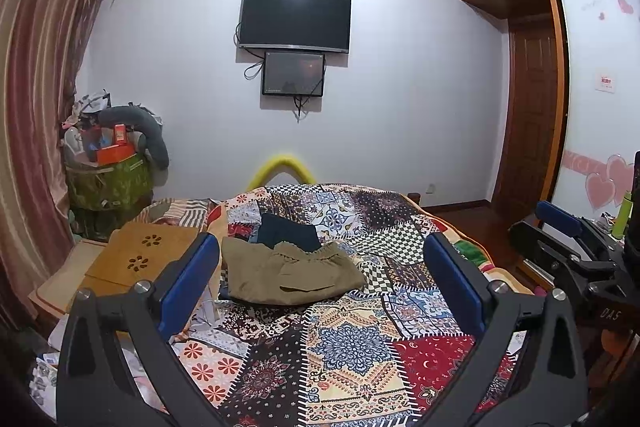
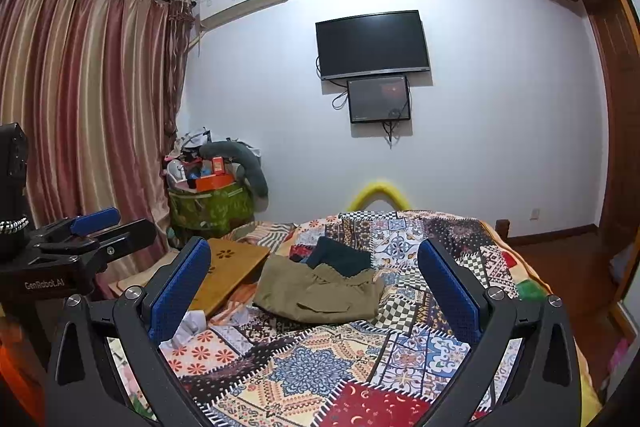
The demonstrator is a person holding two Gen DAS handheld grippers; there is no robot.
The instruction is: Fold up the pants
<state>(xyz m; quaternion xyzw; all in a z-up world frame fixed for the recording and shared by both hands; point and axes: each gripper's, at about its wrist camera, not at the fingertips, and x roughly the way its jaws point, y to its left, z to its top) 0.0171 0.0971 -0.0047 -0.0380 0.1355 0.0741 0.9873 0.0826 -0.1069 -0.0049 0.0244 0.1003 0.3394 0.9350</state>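
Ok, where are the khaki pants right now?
The khaki pants lie bunched on the patchwork quilt, ahead of both open grippers in both wrist views. A dark garment lies just behind them and the wooden lap tray to their left.

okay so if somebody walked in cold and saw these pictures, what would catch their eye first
Most likely the loud patchwork quilt covering the bed, with khaki pants lying crumpled near its middle, a dark garment just behind them. Next, the black TV on the far white wall, and both open grippers, left and right, framing the pants.
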